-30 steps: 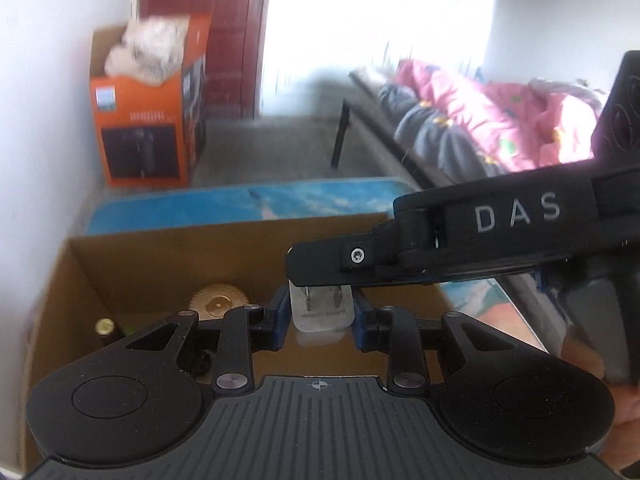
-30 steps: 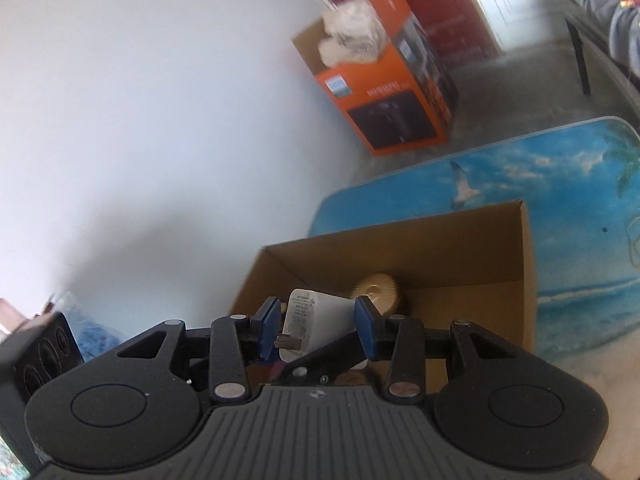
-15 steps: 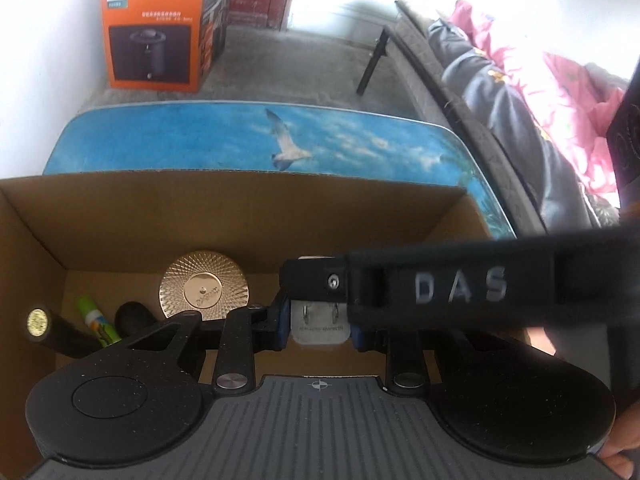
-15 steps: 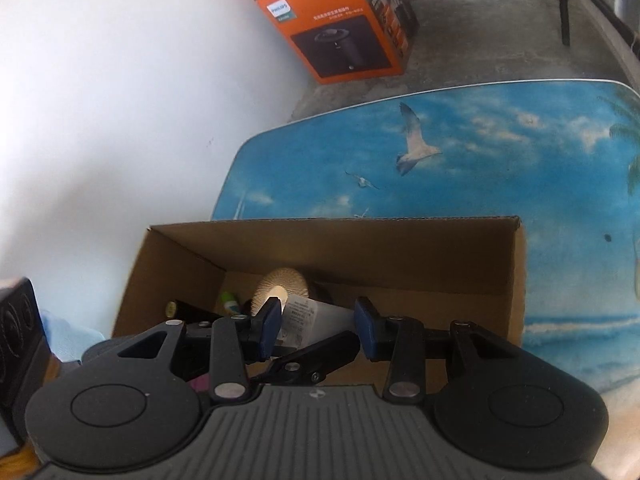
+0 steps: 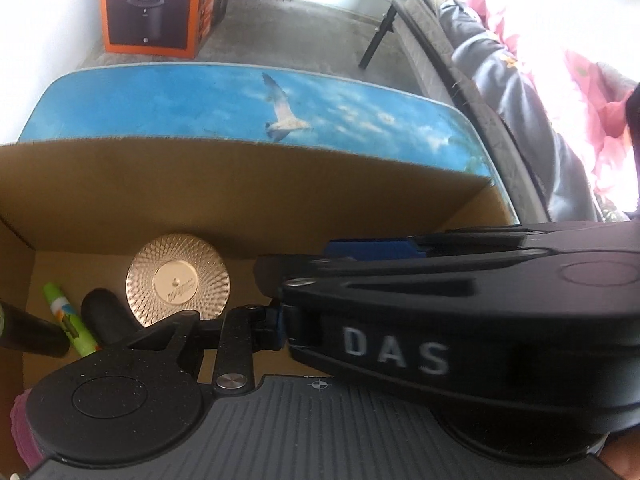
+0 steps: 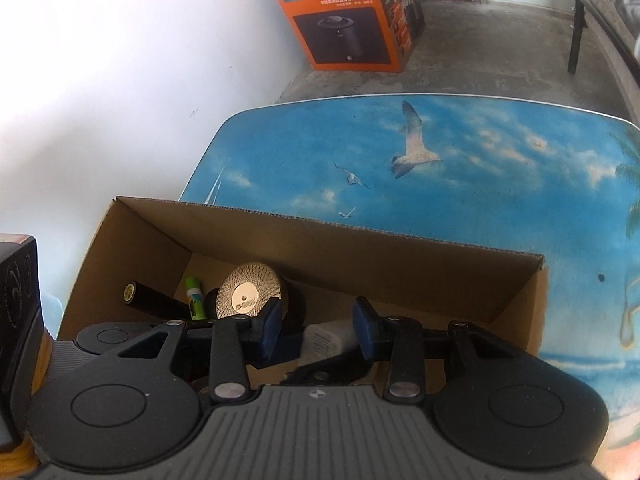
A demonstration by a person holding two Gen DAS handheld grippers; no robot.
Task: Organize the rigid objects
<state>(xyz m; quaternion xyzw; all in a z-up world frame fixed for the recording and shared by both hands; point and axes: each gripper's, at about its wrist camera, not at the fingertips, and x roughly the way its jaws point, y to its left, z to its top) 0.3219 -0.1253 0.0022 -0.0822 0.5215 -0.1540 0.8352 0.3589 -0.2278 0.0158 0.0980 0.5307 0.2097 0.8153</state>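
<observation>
An open cardboard box [image 6: 400, 248] sits on the blue seagull-print table [image 6: 480, 152]. Inside lie a round gold-lidded jar [image 6: 248, 292], a green glue stick [image 6: 195, 300] and a black tube with a gold cap [image 6: 152, 294]. A white plug adapter [image 6: 324, 340] sits low in the box between my two grippers. My right gripper [image 6: 316, 322] is open above it. In the left wrist view the right gripper's black body [image 5: 460, 320] crosses in front and hides my left gripper's right finger and the adapter; only its left blue fingertip [image 5: 276, 324] shows. The jar [image 5: 178, 280] also shows there.
An orange Philips carton [image 6: 348, 24] stands on the concrete floor beyond the table, by the white wall. A bed with grey and pink bedding [image 5: 540, 100] runs along the right. A black device [image 6: 18, 320] stands left of the box.
Both grippers dropped lower into the box and tilted down. The right gripper's jaws have widened off the white adapter. The right gripper's body now covers the left gripper's jaws.
</observation>
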